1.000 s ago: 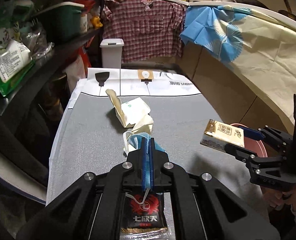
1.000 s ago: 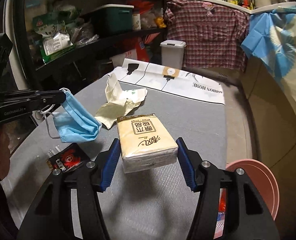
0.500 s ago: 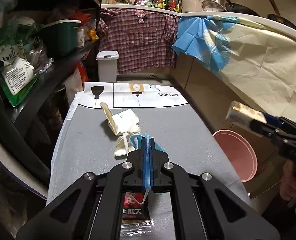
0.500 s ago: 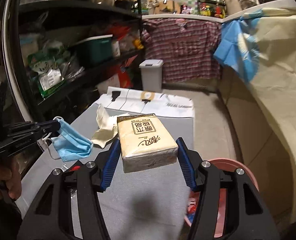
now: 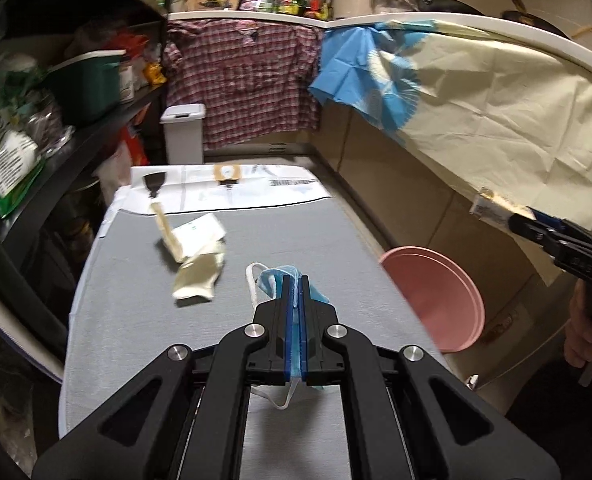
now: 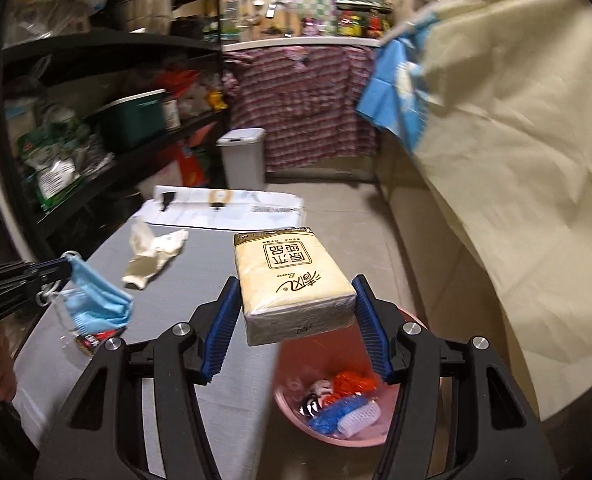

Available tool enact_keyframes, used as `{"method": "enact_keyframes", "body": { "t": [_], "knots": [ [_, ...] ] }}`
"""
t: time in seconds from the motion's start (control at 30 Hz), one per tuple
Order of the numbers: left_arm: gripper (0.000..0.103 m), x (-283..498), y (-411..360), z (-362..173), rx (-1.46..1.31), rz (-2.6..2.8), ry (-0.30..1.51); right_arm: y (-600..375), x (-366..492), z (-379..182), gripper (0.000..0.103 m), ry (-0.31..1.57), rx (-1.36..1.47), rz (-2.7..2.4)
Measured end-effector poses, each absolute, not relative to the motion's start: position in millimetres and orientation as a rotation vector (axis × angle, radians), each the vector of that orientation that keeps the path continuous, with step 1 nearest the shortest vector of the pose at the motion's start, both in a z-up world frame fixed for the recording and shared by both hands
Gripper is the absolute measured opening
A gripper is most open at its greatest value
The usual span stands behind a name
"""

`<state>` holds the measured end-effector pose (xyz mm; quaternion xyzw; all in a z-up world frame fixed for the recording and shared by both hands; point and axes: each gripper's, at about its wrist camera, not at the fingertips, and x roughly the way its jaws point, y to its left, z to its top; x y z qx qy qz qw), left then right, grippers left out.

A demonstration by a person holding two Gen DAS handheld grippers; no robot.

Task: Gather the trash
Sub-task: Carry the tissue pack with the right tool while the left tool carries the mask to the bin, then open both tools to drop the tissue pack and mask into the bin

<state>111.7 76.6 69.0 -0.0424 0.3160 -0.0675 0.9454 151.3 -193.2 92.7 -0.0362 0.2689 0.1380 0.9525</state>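
My right gripper is shut on a cream tissue pack, held in the air above the near rim of a pink bin that holds several pieces of trash. In the left wrist view this gripper shows at the right edge, above the pink bin. My left gripper is shut on a blue face mask, over the grey table. The mask hangs at the left of the right wrist view. Crumpled cream wrappers lie on the table. A dark red sachet lies under the mask.
Black shelves packed with bags and a green box run along the table's left side. A white lidded bin stands beyond the table's far end, before a plaid cloth. A cream and blue cloth drapes the counter on the right. A person's hand grips the right tool.
Both grippers rose and swung right. The tissue pack moved from over the table to above the pink bin. The mask was carried right, and the dark sachet slid out of the left view.
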Motion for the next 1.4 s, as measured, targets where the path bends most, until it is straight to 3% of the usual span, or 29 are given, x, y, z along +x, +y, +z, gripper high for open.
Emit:
{"method": "enact_keyframes", "body": {
  "t": [0.53,1.13,1.17,1.2,1.27,1.4],
  "knots": [
    [0.002,161,-40,71,-0.050,-0.287,0.648,-269,180,61,0.057,0.600,0.056,0.109],
    [0.003,238,-111,27,-0.033,-0.412,0.781,-287,220,34,0.059,0.658,0.075,0.064],
    [0.009,241,-112,25,-0.041,-0.419,0.795,-288,221,33,0.059,0.661,0.075,0.061],
    [0.021,243,-112,23,-0.047,-0.421,0.807,-288,223,32,0.061,0.666,0.077,0.058],
    [0.030,244,-109,21,-0.063,-0.413,0.808,-288,226,29,0.062,0.676,0.086,0.058],
    [0.030,241,-102,18,-0.087,-0.410,0.817,-287,229,29,0.062,0.674,0.090,0.065]
  ]
}}
